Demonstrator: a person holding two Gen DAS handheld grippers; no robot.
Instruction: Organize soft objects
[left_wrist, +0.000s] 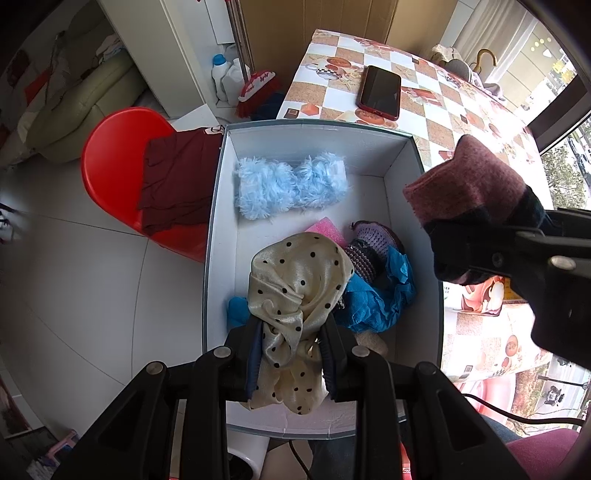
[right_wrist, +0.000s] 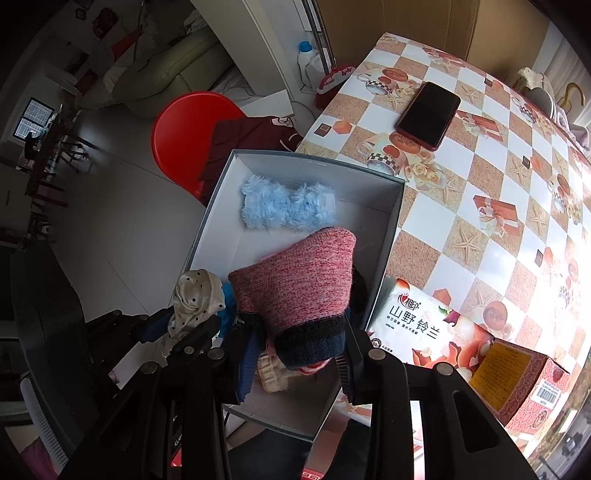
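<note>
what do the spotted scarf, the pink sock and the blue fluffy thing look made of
Spotted scarf: likely satin or silk-like fabric, cream with a soft sheen.
Pink sock: knit yarn, visible ribbed stitches, dark cuff.
Blue fluffy thing: plush or shaggy synthetic pile, long loose fibres.

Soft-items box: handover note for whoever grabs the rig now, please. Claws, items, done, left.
Left claw: shut on the cream polka-dot scarf, held over the near end of the white box.
Right claw: shut on the pink knit sock by its dark cuff, above the box.
In the box: fluffy blue piece at the far end; purple knit item, blue cloth and pink foam near the middle.
Left: place the scarf and the sock. A maroon garment lies on the red stool; unclear if it counts.
</note>
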